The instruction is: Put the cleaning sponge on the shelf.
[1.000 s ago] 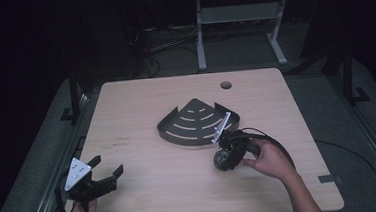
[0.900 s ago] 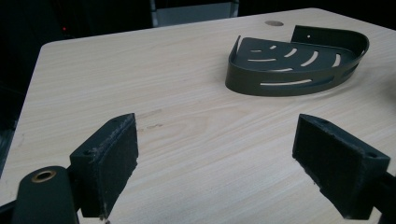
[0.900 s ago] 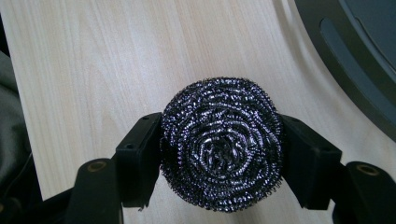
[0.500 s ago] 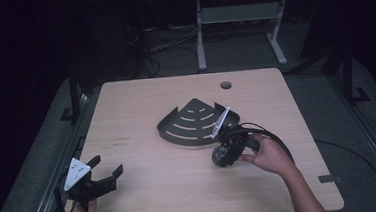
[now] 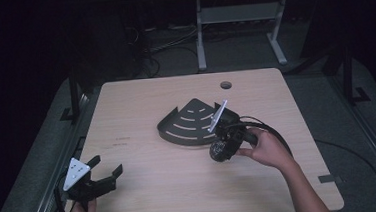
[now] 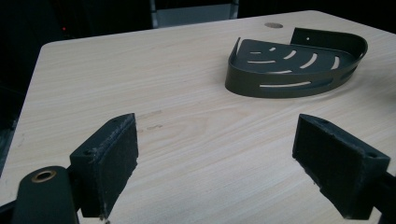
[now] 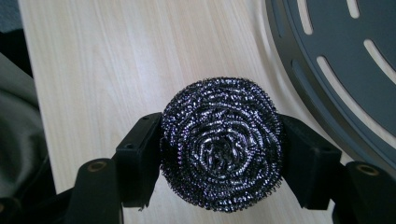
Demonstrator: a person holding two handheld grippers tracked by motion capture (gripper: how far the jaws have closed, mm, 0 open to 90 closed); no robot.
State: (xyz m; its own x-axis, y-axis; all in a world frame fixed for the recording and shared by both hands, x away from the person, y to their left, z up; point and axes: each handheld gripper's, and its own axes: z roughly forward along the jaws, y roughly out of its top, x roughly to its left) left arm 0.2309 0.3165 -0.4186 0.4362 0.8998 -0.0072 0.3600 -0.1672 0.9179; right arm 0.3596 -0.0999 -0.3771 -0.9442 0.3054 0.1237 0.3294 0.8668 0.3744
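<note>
We hold the steel scourer (image 7: 220,161) clamped across its middle in our right gripper (image 5: 222,142), just near the slotted tray (image 5: 189,123). It looks light, springy, grippy. Our left gripper (image 5: 102,177) gapes empty, near-left.

high view overhead; gripper views low, sharing the tray (image 6: 299,70).

Left gripper (image 6: 215,158) is held low over wood table (image 6: 140,70), jaws spread wide w/ nothing btwn. Dark slotted corner tray (image 6: 294,67) is seen beyond right jaw, well apart. Cable hole (image 6: 273,25) is seen behind tray.
</note>
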